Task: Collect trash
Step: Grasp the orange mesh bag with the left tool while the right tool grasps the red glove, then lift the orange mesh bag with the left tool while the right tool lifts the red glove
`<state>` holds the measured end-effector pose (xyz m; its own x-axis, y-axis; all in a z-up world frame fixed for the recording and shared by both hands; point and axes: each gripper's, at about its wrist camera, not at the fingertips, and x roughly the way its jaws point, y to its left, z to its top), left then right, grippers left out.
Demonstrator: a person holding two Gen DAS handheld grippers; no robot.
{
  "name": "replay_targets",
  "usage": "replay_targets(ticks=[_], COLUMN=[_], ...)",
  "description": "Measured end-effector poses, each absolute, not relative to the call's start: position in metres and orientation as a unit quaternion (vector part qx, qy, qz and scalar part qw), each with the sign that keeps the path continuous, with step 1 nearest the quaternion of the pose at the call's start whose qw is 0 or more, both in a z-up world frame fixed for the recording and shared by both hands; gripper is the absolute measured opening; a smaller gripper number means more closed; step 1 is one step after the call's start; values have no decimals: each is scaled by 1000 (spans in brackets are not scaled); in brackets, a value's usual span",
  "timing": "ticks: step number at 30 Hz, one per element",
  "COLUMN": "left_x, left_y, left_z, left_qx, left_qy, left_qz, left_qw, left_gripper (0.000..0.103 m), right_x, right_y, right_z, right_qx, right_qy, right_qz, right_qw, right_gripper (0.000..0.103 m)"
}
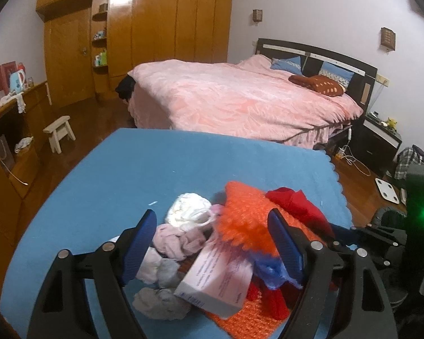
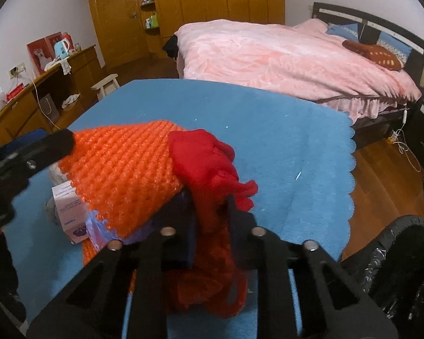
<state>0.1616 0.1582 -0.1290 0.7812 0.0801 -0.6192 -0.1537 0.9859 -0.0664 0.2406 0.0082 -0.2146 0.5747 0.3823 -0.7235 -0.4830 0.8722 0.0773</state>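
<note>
My right tool (image 2: 210,212) is clamped on the red cloth (image 2: 209,158), w/ the orange bubble wrap (image 2: 121,163) bunched just left of it. Left tool (image 1: 212,243) is spread wide over the pile: white box (image 1: 217,279), grey and pink socks (image 1: 169,243), all on the blue desk (image 1: 155,163). Black-lined bin (image 2: 404,254) sits on my right; pink bed (image 1: 240,99) farther back.

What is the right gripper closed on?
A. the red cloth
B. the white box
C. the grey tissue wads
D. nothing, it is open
A: in the right wrist view the right gripper has its fingers pressed on the red cloth, while the white box lies apart to the left.
</note>
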Motion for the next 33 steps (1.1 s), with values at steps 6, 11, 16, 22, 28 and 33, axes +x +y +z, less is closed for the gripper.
replay_targets(ticks=[6, 11, 16, 22, 28, 33], left_x=[176, 178, 172, 161, 154, 153], left_y=[153, 147, 140, 138, 138, 141], left_z=[-143, -147, -137, -113, -102, -119], left_qx=[-77, -88, -84, -86, -81, -76], left_qy=[358, 363, 342, 310, 299, 318], left_qz=[17, -4, -7, -9, -1, 8], left_qw=[930, 927, 936, 947, 951, 945], left_gripper=[49, 22, 14, 13, 13, 13], right_x=[241, 238, 238, 234, 235, 233], right_y=[1, -4, -6, -11, -16, -15], right_z=[-206, -196, -179, -152, -144, -167], right_qx=[-54, -43, -40, -28, -28, -33], right_qy=[386, 377, 361, 334, 330, 349], right_qz=[241, 242, 244, 251, 247, 236], right_qw=[889, 893, 899, 908, 911, 906], right_gripper=[12, 12, 12, 6, 8, 35])
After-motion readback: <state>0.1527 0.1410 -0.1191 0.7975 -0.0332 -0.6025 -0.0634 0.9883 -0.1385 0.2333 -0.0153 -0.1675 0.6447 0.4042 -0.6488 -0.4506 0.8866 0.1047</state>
